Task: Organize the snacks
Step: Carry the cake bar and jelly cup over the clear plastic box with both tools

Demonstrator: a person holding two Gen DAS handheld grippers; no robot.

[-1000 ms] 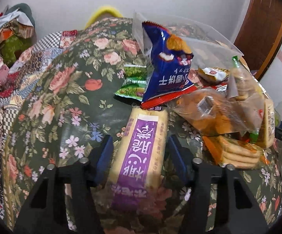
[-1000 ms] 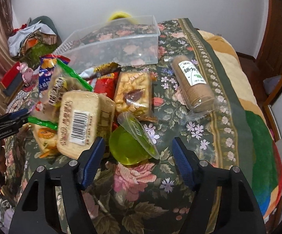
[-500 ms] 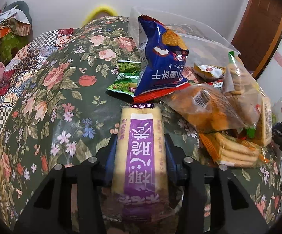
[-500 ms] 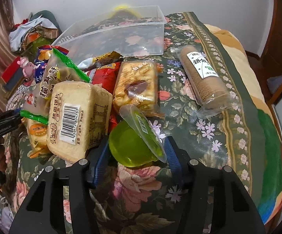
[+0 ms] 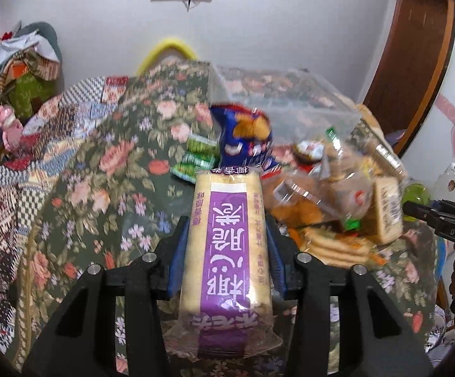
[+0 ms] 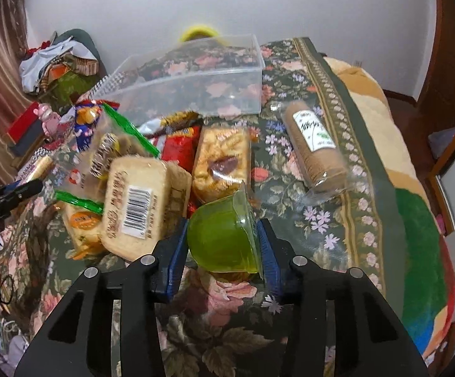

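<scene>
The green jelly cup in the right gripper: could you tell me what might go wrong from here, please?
1. The right gripper is closing on the green jelly cup, a thin plastic tub lying tilted; squeezing could buckle it or let it slip out.
2. The barcode biscuit pack leans beside the cup, so lifting may topple it.
3. The left gripper holds the purple-label wafer pack near one end; the long pack may sag or swing.

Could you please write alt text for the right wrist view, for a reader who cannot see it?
The right gripper is closing its blue-padded jaws on a green jelly cup over a floral bedspread. To its left lies a heap of wrapped biscuit packs; behind stands an empty clear plastic bin, with a brown cracker roll to the right.
</scene>
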